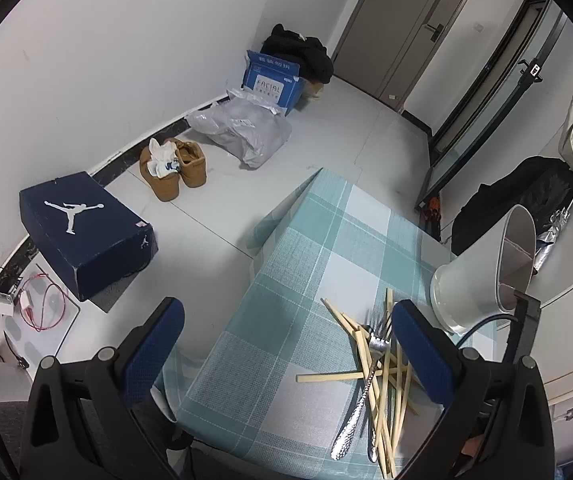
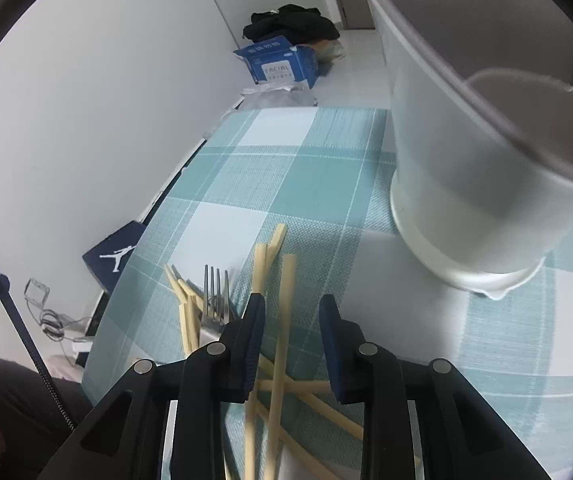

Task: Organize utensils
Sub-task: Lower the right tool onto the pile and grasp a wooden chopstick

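On the table point(image 1: 318, 240): a teal-and-white checked cloth covers it, and the utensils lie in one loose heap near its near edge.
Chopsticks point(image 2: 282, 320): pale wooden sticks crossed over one another in that heap, some pointing toward the far edge, one lying crosswise.
Fork point(image 2: 215, 294): silver, tines toward the far edge, lying among the sticks on the heap's left side.
Spoon point(image 1: 356, 412): silver with a hammered handle, partly under the sticks; its bowl is mostly hidden.
Holder point(image 1: 482, 276): a white utensil cup with an inner divider, standing on the table just beyond the heap, toward the right edge.
Left claw point(image 1: 288, 340): fingers wide apart, holding nothing; its right pad is over the heap, its left pad over the floor past the table's left edge.
Right claw point(image 2: 292, 344): fingers apart, low over the heap, with two sticks running between the pads; whether it touches them I cannot tell.
Floor point(image 1: 326, 128): a navy shoe box point(image 1: 86, 236), tan shoes point(image 1: 174, 166) and a blue carton point(image 1: 272, 80) sit by the wall.
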Demonstrator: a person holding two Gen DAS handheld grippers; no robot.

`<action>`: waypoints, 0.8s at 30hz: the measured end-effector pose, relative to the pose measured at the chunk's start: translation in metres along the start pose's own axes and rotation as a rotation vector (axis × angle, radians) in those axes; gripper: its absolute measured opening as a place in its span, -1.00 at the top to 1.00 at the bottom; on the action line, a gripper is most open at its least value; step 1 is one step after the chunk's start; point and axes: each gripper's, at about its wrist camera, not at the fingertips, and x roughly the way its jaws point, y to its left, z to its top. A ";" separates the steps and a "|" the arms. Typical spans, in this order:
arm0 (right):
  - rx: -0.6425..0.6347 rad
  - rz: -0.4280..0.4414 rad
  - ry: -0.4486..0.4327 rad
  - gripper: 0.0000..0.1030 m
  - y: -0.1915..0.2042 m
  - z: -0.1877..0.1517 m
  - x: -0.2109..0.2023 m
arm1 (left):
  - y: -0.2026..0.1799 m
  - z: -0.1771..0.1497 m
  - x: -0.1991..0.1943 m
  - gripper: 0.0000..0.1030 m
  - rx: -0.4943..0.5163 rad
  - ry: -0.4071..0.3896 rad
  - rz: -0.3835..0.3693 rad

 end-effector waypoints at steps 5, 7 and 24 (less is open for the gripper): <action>0.030 0.044 -0.018 0.84 -0.009 0.002 -0.002 | 0.000 0.001 0.005 -0.98 0.006 0.016 -0.027; 0.032 0.059 -0.025 0.87 -0.009 0.002 -0.003 | -0.002 0.001 0.006 -0.98 0.014 0.013 -0.027; 0.016 0.120 -0.256 0.88 -0.016 0.009 -0.077 | -0.043 -0.007 0.044 -0.98 0.313 0.180 -0.065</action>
